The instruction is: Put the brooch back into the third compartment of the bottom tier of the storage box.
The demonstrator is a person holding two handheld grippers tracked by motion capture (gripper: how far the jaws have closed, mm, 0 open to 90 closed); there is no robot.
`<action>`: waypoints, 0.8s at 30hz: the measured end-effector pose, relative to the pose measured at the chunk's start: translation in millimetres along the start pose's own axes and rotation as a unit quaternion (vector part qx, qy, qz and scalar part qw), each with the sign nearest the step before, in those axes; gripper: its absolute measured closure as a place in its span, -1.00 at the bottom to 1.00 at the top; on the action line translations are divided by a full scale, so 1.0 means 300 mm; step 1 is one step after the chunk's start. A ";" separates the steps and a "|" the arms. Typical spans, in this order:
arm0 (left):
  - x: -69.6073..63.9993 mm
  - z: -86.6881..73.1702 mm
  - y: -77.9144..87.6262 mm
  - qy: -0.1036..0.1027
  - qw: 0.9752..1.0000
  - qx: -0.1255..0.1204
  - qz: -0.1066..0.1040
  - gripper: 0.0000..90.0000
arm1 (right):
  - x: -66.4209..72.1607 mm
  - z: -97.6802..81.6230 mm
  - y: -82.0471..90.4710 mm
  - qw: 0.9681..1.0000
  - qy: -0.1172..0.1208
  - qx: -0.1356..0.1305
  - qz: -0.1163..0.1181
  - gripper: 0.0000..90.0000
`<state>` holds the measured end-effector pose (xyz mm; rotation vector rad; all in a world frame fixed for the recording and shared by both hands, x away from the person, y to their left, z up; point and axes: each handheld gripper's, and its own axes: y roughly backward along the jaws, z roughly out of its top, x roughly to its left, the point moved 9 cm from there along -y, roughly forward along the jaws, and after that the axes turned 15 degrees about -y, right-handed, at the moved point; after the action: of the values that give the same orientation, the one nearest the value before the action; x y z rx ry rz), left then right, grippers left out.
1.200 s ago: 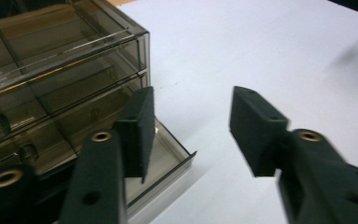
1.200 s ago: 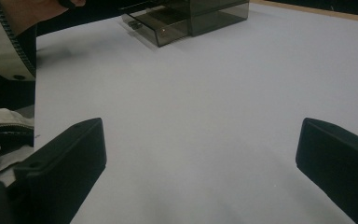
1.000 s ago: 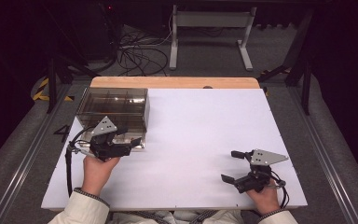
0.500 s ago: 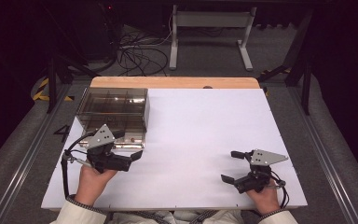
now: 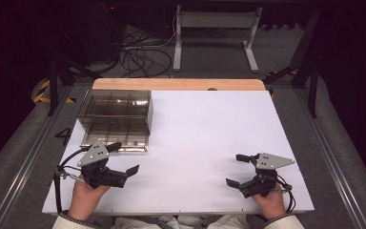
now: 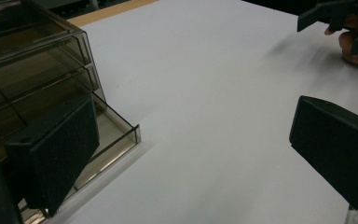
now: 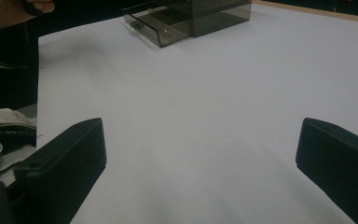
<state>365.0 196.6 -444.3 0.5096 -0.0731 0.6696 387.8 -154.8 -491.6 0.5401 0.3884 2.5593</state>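
Left claw (image 5: 124, 157) sits lower left of the high view, jaws wide apart, nothing between them; they have just been opening. It hovers just in front of the smoky transparent plastic drawer box (image 5: 116, 117), which stands in the upper left part of the white table (image 5: 205, 133). The box's bottom drawer (image 5: 116, 143) is pulled out toward the person, its front edge near the upper jaw of the left claw, not touching as far as I can tell.

In the left gripper view the left claw (image 6: 191, 158) has one black jaw overlapping the open drawer (image 6: 107, 140) at the lower left of the frame, the other at the right edge over bare table (image 6: 205, 84). The box (image 6: 32, 60) fills the upper left.

Right claw (image 5: 236, 169) sits lower right of the high view, jaws apart, empty, well apart from the box. In the right gripper view the right claw (image 7: 200, 158) shows both jaws spread over bare table (image 7: 205, 93); the box (image 7: 200, 11) with its open drawer (image 7: 154, 28) is at the top of the frame, far off.
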 end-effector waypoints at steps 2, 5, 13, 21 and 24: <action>-0.006 -0.015 0.000 -0.002 1.000 0.003 0.002 -0.95 | 0.000 0.000 0.000 1.000 0.000 0.000 0.000 -0.95; -0.015 -0.038 0.000 0.007 1.000 0.003 -0.003 -0.96 | 0.001 -0.001 0.000 1.000 0.000 0.001 0.000 -0.95; -0.016 -0.106 -0.006 0.030 1.000 -0.006 0.001 -0.99 | 0.001 0.000 0.001 1.000 0.000 -0.001 0.000 -0.95; -0.011 -0.169 -0.012 0.034 0.999 -0.014 0.009 -0.99 | 0.002 -0.001 0.000 1.000 0.000 0.001 0.000 -0.95; -0.016 -0.200 -0.008 0.032 0.999 -0.006 0.008 -0.99 | 0.001 -0.001 0.001 1.000 0.000 0.001 0.000 -0.95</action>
<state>356.8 220.6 -499.1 0.4757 -0.0206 0.7009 387.3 -154.8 -491.7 0.5411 0.3897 2.5595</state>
